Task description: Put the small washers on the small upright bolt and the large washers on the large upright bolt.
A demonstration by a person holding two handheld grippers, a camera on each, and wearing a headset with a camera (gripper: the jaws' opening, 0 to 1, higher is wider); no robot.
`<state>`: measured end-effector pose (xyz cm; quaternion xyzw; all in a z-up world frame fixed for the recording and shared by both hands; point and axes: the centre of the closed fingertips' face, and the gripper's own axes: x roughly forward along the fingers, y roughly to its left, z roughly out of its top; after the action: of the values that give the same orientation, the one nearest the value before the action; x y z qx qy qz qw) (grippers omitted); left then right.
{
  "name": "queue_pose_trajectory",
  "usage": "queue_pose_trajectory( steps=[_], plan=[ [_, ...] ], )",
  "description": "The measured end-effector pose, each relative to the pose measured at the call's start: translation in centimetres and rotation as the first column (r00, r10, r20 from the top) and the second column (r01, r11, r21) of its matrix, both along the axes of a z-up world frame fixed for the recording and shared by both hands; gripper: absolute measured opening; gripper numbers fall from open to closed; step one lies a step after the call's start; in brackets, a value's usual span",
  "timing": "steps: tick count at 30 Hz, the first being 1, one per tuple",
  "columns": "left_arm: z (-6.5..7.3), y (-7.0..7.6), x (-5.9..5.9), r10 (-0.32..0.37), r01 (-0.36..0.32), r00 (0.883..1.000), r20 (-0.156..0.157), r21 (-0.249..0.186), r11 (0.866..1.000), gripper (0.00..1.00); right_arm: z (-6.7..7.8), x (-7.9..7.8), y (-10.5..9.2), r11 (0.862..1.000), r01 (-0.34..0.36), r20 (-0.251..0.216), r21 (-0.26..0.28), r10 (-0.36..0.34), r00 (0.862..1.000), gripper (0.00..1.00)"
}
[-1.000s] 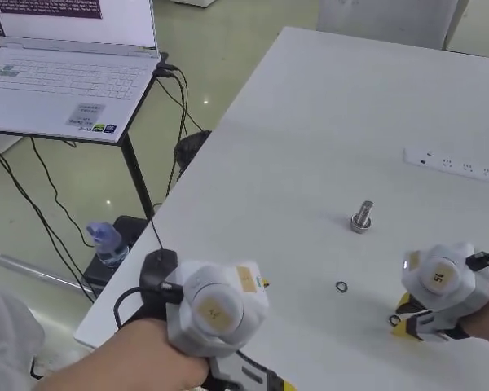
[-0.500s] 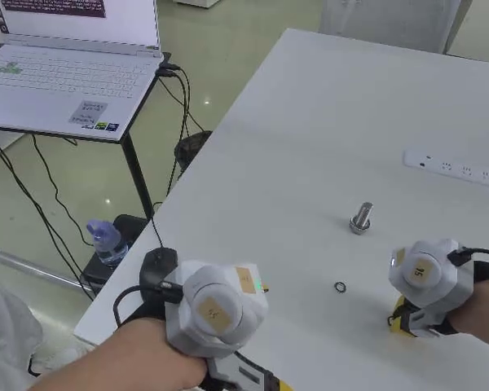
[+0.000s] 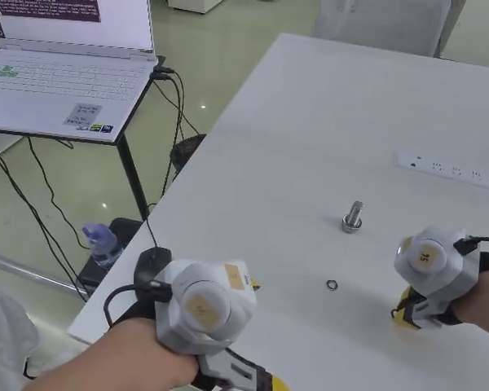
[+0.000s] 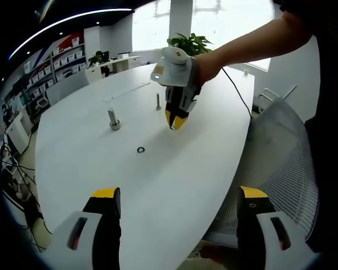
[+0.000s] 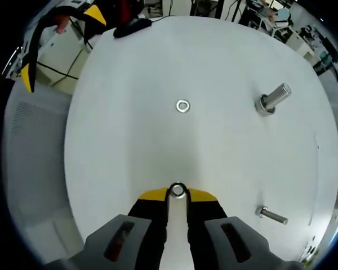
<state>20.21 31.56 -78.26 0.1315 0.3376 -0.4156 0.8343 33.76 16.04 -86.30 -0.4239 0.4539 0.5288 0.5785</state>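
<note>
Right gripper view: pinching thin silver metal washer [image 5: 177, 190] by rim with right tongs [image 5: 177, 194]; light, slippery; left tongs [image 4: 178, 192] released.

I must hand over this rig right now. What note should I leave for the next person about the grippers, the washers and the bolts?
Left gripper: open, holds nothing, near the table edge.
Right gripper: shut on a washer, low over the table.
Second washer: lies flat on the table, apart from both bolts.
Large bolt and small bolt: both upright; I see no washer on either shaft.
Done: one washer is in the right gripper.
Left: seat it on the matching bolt, then the loose one. The washer sizes are too small to tell here.
</note>
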Motion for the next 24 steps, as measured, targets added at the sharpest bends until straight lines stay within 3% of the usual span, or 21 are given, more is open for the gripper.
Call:
queue_pose_trajectory(
  steps=[15, 24],
  plan=[
    [-0.1, -0.3, 0.1, -0.003, 0.003, 1.000, 0.001, 0.013, 1.000, 0.84, 1.6, 1.4, -4.3, 0.997, 0.069, -0.002, -0.023, -0.069, 0.998, 0.12],
    [-0.1, -0.5, 0.3, -0.013, 0.013, 1.000, 0.004, 0.024, 1.000, 0.85, 3.1, 2.6, -6.1, 0.993, 0.118, 0.028, -0.017, -0.117, 0.993, 0.12]
  ],
)
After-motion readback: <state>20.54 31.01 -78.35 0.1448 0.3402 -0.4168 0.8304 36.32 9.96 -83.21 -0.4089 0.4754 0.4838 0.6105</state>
